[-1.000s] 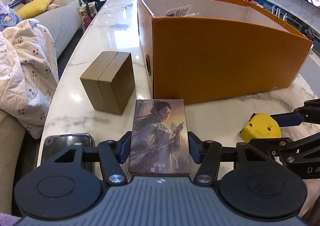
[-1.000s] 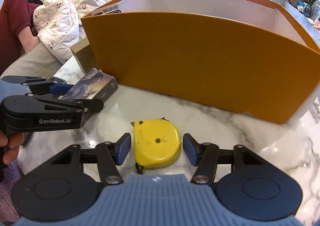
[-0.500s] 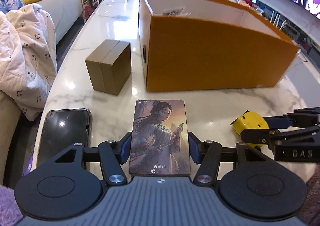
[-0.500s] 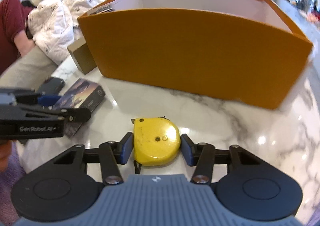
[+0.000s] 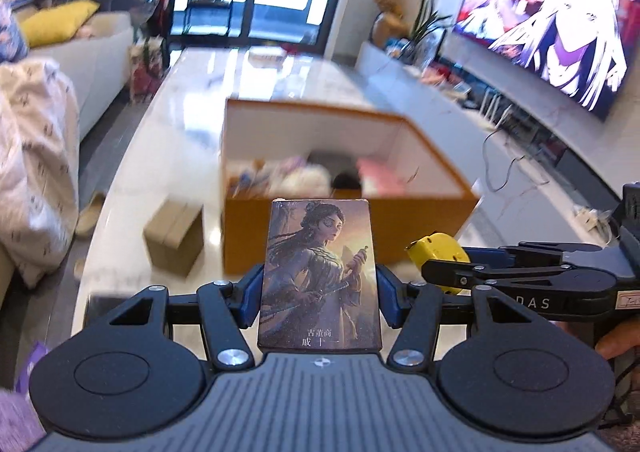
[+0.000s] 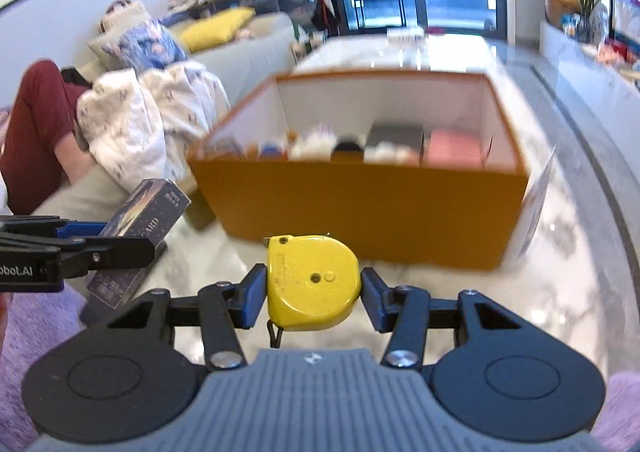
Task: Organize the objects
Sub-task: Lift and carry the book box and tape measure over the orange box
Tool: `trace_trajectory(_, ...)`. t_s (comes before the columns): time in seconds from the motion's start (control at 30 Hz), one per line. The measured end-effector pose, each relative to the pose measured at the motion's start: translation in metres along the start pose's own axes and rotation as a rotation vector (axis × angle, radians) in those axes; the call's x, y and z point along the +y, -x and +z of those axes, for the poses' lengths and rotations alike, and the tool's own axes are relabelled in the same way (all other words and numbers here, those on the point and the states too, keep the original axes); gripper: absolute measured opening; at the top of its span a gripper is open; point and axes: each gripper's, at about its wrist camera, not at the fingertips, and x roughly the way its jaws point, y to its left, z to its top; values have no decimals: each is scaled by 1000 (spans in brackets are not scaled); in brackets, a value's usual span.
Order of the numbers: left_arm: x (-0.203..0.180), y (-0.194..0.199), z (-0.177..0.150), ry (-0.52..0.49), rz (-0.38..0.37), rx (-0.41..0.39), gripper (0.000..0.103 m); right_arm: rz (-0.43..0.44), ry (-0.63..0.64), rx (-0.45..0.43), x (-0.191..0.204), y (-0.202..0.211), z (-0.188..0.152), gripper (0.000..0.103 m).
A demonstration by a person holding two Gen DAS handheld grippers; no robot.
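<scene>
My left gripper point(image 5: 318, 298) is shut on a card box point(image 5: 320, 272) printed with a woman holding a sword, and holds it in the air before the orange box point(image 5: 304, 228). My right gripper point(image 6: 312, 298) is shut on a yellow tape measure point(image 6: 312, 282), also lifted above the marble table point(image 6: 520, 312). The orange box point(image 6: 360, 220) is open on top and holds several blurred items. In the right wrist view the left gripper point(image 6: 76, 252) with the card box point(image 6: 138, 228) is at the left. In the left wrist view the tape measure point(image 5: 438, 252) is at the right.
A small olive-brown box point(image 5: 174, 238) stands on the table left of the orange box. A dark phone point(image 5: 106, 302) lies at the table's near left edge. A sofa with a white blanket point(image 5: 32, 156) is at the left. A person in red trousers point(image 6: 36, 124) sits there.
Both grippers have risen from the table with their objects and now look down into the orange box. The right gripper has closed on the tape measure.
</scene>
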Motion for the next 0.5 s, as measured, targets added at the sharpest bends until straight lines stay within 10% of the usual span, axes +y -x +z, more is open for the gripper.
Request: trace_trajectory(0.5,7,-65,102,45,22,-10,66,-62,79,-96,-25,-12,92,52)
